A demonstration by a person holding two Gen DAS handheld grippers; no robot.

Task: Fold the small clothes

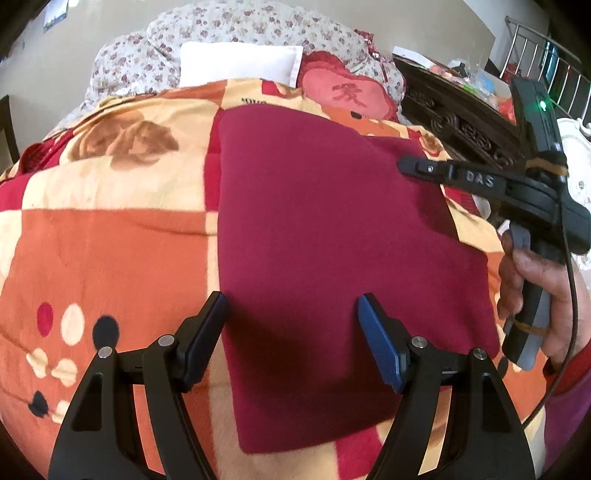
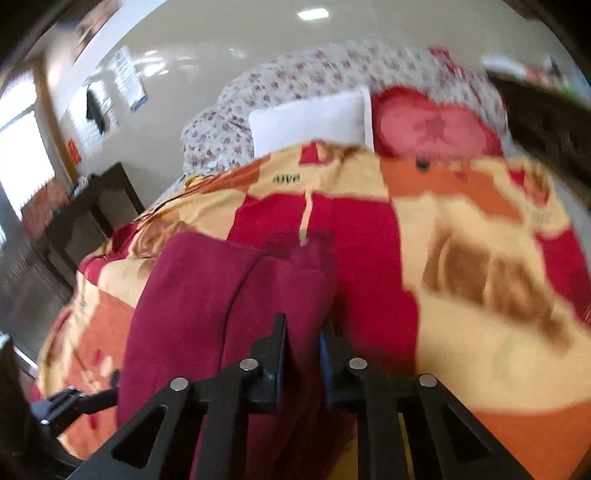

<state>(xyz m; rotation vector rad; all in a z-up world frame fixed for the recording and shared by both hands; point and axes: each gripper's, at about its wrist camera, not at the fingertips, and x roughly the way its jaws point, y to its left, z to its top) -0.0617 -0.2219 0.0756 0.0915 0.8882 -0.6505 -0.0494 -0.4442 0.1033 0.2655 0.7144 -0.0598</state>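
Note:
A dark red garment point(image 1: 332, 229) lies flat on the patterned blanket point(image 1: 110, 251) in the left wrist view. My left gripper point(image 1: 291, 314) is open and empty, its fingers straddling the garment's near left edge. My right gripper point(image 1: 406, 164) reaches in from the right at the garment's far right edge. In the right wrist view the right gripper point(image 2: 303, 332) has its jaws nearly closed on a raised fold of the dark red garment point(image 2: 221, 295). That view is blurred by motion.
A white pillow point(image 1: 240, 66), a red heart cushion point(image 1: 351, 96) and a floral quilt point(image 1: 258, 26) lie at the bed's head. A dark carved wooden frame point(image 1: 461, 114) stands at the right. A dark table point(image 2: 92, 210) stands left of the bed.

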